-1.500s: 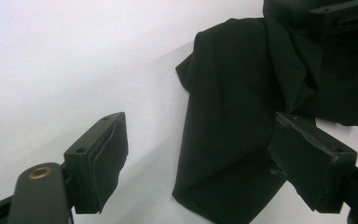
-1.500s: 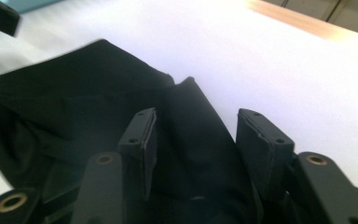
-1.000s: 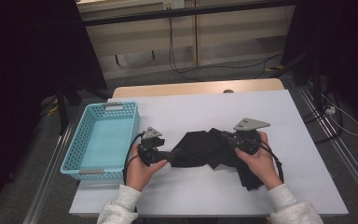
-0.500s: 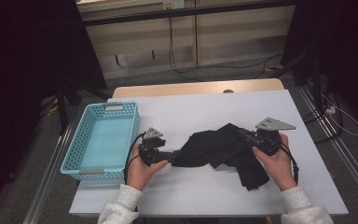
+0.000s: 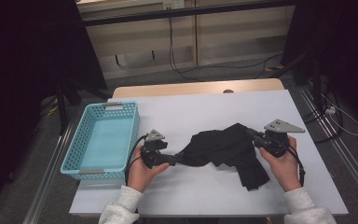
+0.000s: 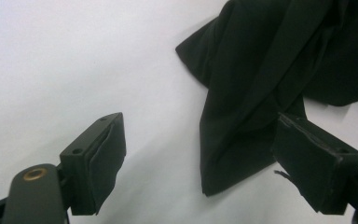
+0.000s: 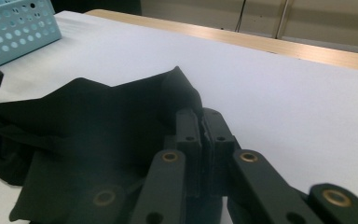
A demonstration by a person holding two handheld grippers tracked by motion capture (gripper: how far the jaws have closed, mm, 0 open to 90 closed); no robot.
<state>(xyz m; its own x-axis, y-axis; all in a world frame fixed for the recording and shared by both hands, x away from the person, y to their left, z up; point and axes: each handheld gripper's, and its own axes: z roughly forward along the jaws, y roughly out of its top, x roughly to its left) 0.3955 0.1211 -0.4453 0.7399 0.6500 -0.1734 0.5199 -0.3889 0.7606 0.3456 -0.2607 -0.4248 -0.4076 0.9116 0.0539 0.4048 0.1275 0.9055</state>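
Note:
A black cloth (image 5: 223,147) lies crumpled on the white table (image 5: 191,112), drawn out sideways between my two grippers. My right gripper (image 5: 254,135) is shut on the cloth's right edge; in the right gripper view its jaws (image 7: 201,116) meet on a fold of the cloth (image 7: 98,121). My left gripper (image 5: 175,159) sits at the cloth's left tip. In the left gripper view its jaws (image 6: 200,140) stand wide apart, and a corner of the cloth (image 6: 242,107) lies on the table between them, close to the right-hand pad (image 6: 307,158).
A light blue plastic basket (image 5: 70,158) stands at the table's left side, just left of my left hand. A wooden strip (image 5: 196,87) runs along the table's far edge. Cables lie on the floor behind.
My right gripper has moved to the right with the cloth in it, pulling the cloth out longer. The left gripper has stayed in place.

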